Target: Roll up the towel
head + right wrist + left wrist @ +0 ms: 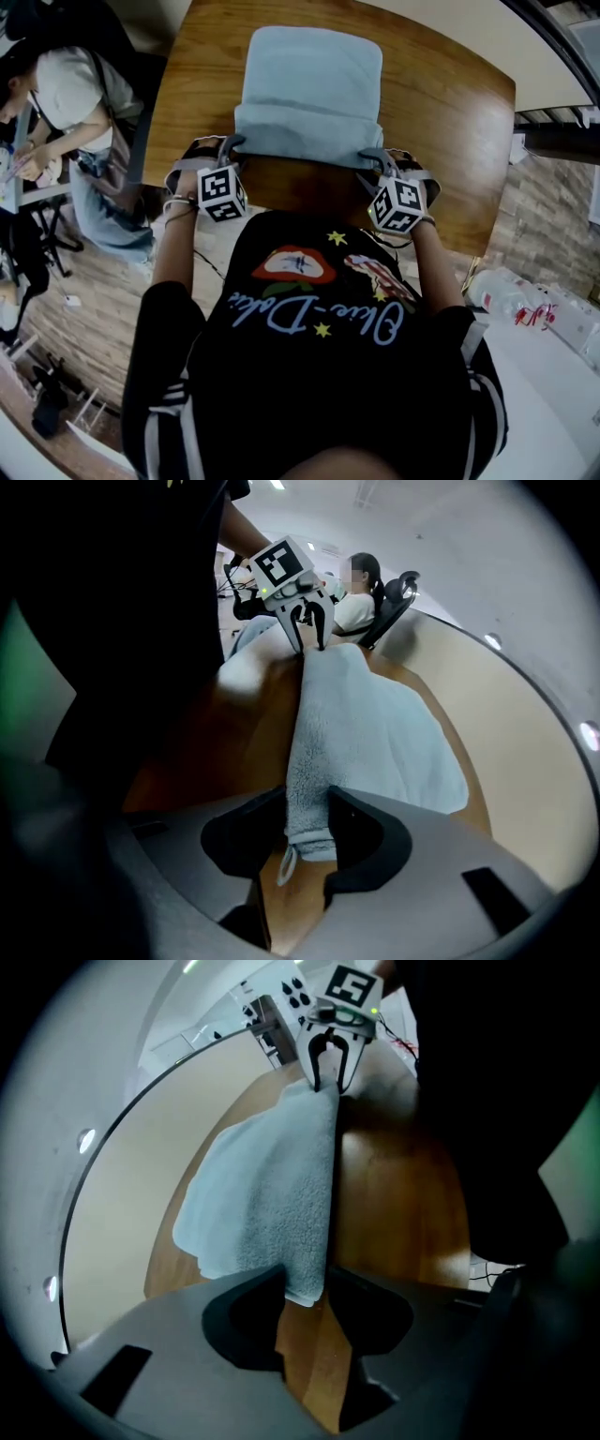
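The towel (314,80) is pale blue terry and lies on the wooden table (450,112), midway across it. Its 6 o'clock edge is turned up into a thick, low roll (305,129) running from 9 to 3 o'clock across the full width. The rest lies flat and smooth toward 12 o'clock. A small loop (284,866) dangles from the roll's 3 o'clock end.

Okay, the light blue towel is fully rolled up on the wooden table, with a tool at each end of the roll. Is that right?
Not fully. The head view shows only the near edge of the towel rolled; the rest lies flat on the wooden table. The left tool and the right tool are at the two ends of that roll.
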A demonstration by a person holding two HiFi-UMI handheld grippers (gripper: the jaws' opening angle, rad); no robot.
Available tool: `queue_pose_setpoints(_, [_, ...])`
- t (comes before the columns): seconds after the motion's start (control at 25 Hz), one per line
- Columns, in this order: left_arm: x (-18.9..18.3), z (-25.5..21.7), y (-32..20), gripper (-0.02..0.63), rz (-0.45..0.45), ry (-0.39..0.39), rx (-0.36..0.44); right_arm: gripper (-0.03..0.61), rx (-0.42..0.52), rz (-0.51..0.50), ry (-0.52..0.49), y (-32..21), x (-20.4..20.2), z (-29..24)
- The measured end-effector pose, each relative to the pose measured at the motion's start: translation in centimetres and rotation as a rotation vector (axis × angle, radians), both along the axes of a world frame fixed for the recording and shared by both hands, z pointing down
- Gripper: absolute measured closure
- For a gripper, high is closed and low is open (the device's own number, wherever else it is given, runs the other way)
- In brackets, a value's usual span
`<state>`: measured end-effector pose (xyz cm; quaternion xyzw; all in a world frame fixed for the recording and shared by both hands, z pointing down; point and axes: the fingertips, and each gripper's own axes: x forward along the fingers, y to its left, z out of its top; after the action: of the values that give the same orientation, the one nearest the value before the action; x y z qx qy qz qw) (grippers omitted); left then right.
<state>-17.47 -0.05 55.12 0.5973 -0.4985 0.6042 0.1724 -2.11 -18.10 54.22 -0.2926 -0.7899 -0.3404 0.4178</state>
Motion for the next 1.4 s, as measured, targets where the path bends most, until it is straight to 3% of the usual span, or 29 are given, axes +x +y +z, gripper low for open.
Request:
queue_pose_setpoints(0.08, [-0.1,-0.3,0.0,0.581,-0.004,-0.005,0.019,0.47,-0.029,-0.011,0.019,0.1,-0.1,0.1])
queue_pose_setpoints(0.16, [-0.1,-0.5,0.1,0.588,-0.024,0.019,0.037,0.516,-0.072,0.002,0.021,0.0,0.0,-0.3])
queue_pose_setpoints(0.36, [0.6,-1.2,1.2,0.591,-0.04,0.089,0.058,0.531,-0.201,0.051,0.037,0.2,1.0,-1.9])
queue_pose_setpoints(0.56, [3.3,-2.5,3.0,0.591,-0.042,0.279,0.052,0.531,-0.346,0.069,0.112,1.6,3.0,-3.0])
queue_pose_setpoints(0.76, [5.9,-3.3,5.1,0.591,-0.071,0.464,-0.08,0.535,-0.567,0.126,0.17,2.5,4.8,-4.8])
queue_pose_setpoints(0.96, [5.8,-4.0,4.5,0.589,-0.147,0.616,-0.131,0.535,-0.684,0.19,0.206,1.5,4.3,-5.4])
queue_pose_setpoints(1.16, [4.0,-3.6,3.2,0.589,-0.169,0.65,-0.135,0.535,-0.754,0.276,0.183,-0.3,2.0,-5.5])
queue_pose_setpoints(1.4, [1.1,-4.0,1.5,0.589,-0.189,0.604,-0.059,0.535,-0.711,0.348,0.118,-2.2,-0.8,-5.4])
